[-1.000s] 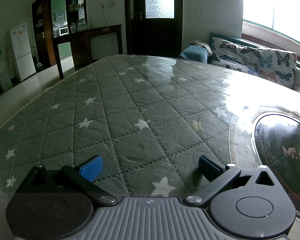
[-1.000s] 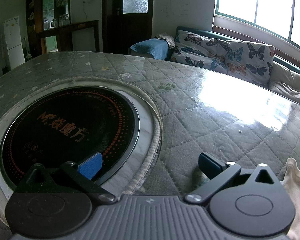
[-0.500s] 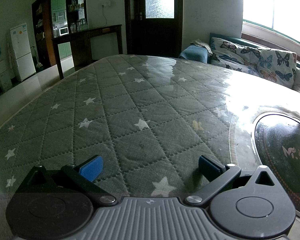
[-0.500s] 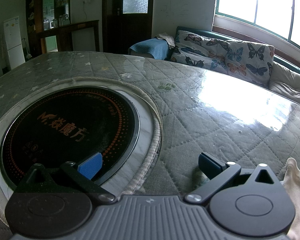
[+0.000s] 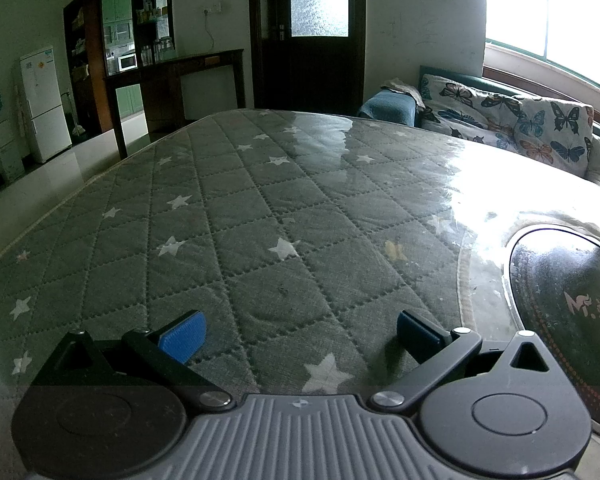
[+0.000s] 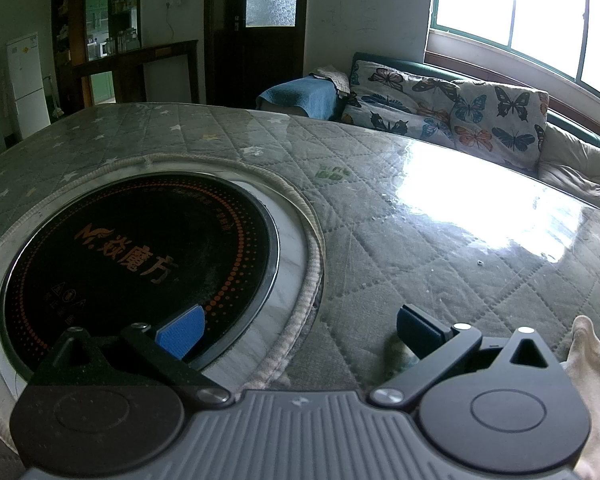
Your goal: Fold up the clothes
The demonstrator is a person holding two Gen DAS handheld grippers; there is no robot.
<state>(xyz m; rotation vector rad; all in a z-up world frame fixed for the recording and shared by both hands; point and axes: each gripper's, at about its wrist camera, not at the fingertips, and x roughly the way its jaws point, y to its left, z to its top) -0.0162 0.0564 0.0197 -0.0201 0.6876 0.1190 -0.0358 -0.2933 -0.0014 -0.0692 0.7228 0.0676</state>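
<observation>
A cream-coloured garment [image 6: 594,380] shows only as an edge at the lower right of the right wrist view, mostly hidden behind the gripper body. My right gripper [image 6: 298,330] is open just left of it, over the rim of the black round cooktop [image 6: 140,252], holding nothing. In the left wrist view my left gripper [image 5: 298,330] is open above the grey quilted star-patterned table cover [image 5: 260,220], with nothing between its blue pads [image 5: 184,336]. No clothing appears in the left wrist view.
The round cooktop [image 5: 572,308] is set into the table at the right of the left wrist view. A butterfly-patterned sofa [image 6: 460,120] stands beyond the table under the window. A dark door [image 5: 312,40], a wooden counter [image 5: 180,76] and a white fridge [image 5: 44,104] lie farther back.
</observation>
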